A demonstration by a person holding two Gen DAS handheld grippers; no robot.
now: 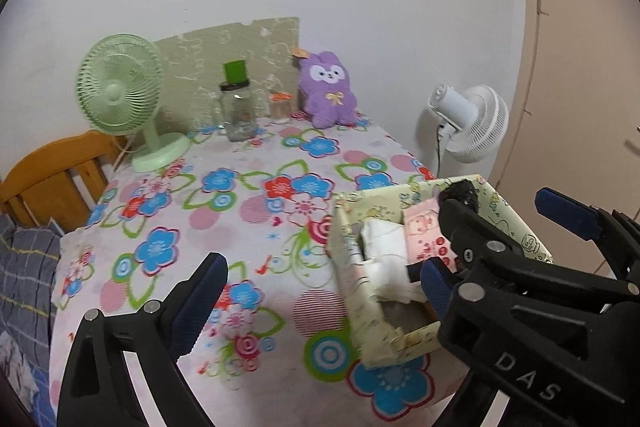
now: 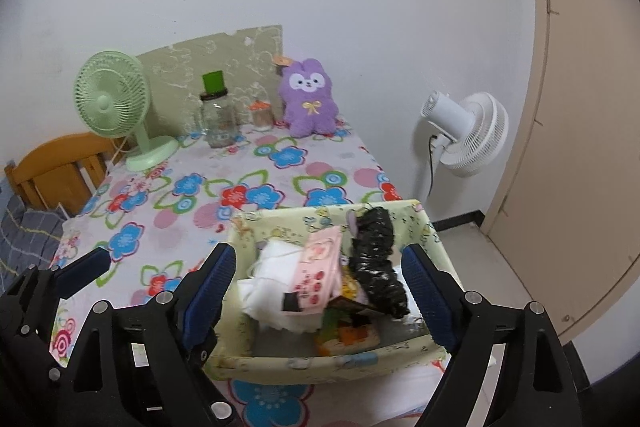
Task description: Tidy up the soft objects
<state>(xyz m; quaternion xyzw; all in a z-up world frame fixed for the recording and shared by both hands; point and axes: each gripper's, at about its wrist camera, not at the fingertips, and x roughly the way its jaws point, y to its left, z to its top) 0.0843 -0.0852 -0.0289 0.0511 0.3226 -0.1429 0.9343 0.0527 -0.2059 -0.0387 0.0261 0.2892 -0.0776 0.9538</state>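
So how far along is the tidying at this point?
Mostly done, it seems: the box already holds a white cloth, a pink pouch and a black scrunchie. Left gripper and right gripper are both open and empty. Only the purple plush remains outside, by the wall.

The place was a bedroom in a home. A table [image 2: 340, 155] under a bright flowered cloth stood against a plain white wall, carrying a green desk fan [image 2: 114, 103], a purple plush toy [image 2: 308, 99] and a glass jar [image 2: 216, 119]. Beside it showed a wooden bed frame [image 1: 52, 179] with checked bedding [image 1: 24, 267], a white standing fan [image 2: 468, 135] and a beige door [image 2: 576, 147].
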